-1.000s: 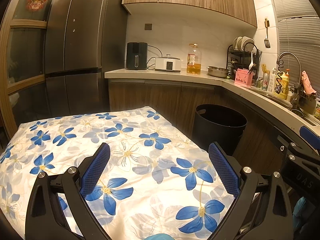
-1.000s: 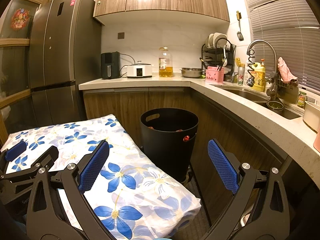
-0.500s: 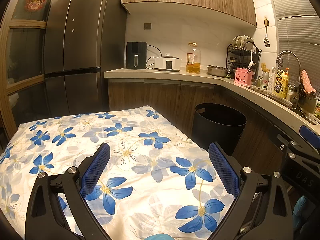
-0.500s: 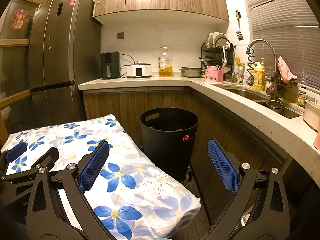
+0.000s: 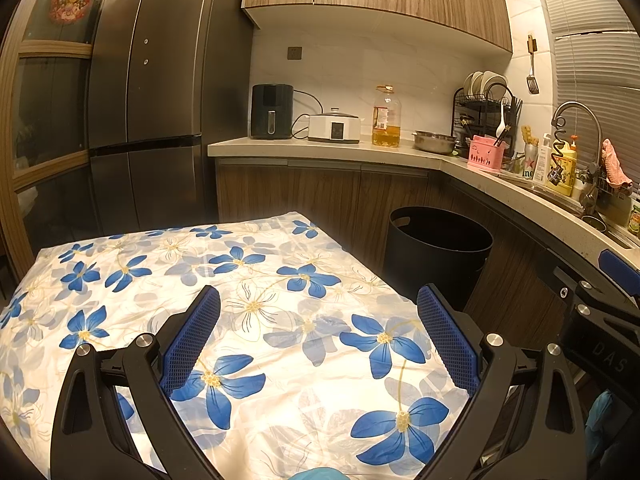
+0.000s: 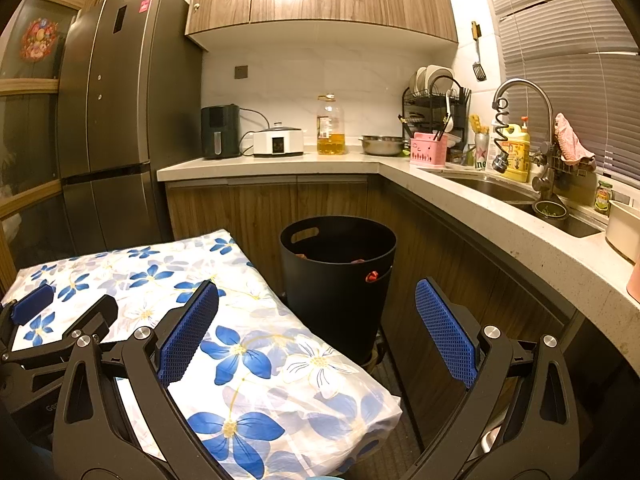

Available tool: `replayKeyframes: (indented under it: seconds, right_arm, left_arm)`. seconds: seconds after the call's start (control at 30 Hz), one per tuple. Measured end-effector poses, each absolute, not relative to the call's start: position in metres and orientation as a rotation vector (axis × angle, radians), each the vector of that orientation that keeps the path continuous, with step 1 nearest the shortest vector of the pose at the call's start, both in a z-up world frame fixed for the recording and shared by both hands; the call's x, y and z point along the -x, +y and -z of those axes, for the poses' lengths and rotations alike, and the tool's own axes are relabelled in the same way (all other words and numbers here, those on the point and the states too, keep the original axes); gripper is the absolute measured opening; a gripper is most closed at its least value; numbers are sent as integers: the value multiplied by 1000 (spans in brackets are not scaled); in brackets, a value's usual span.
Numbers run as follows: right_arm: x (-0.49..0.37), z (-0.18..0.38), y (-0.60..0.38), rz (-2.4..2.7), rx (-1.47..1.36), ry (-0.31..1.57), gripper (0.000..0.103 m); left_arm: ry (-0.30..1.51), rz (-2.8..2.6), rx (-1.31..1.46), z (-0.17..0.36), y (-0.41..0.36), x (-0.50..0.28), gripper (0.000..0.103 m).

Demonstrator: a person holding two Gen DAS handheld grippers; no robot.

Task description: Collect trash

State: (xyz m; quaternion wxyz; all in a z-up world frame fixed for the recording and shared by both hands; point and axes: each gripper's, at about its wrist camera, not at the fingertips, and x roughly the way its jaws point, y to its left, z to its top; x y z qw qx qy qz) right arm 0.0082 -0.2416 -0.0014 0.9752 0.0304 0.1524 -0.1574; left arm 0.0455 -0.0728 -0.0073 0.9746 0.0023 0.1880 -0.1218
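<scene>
A black round bin [image 6: 340, 280] stands on the floor beside the table, with some reddish scraps visible inside; in the left wrist view the same bin [image 5: 438, 248] shows at the right. My left gripper [image 5: 318, 336] hovers open over the flowered tablecloth [image 5: 248, 300], nothing between its blue pads. My right gripper [image 6: 316, 328] is open too, held over the table's right edge and pointing toward the bin. No loose trash shows on the cloth. The left gripper [image 6: 36, 320] appears at the left edge of the right wrist view.
A counter [image 6: 280, 162] runs along the back and right, carrying an air fryer [image 6: 219, 132], cooker, oil bottle [image 6: 330, 125], steel bowl, dish rack and sink with tap [image 6: 520, 92]. A tall fridge [image 5: 152, 100] stands at the left. Floor space lies between table and cabinets.
</scene>
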Motion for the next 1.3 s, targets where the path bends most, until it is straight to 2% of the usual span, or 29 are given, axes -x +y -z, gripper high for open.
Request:
replayKeyframes:
  seconds: [1.17,1.3]
  right_arm:
    - [-8,-1,-242,315,-60,304,98]
    - [-8,-1,-242,315,-61,303,98]
  left_arm:
    - [373,252,-6,2,-70,-45,94]
    - [373,253,-8,1,-69,-46,91]
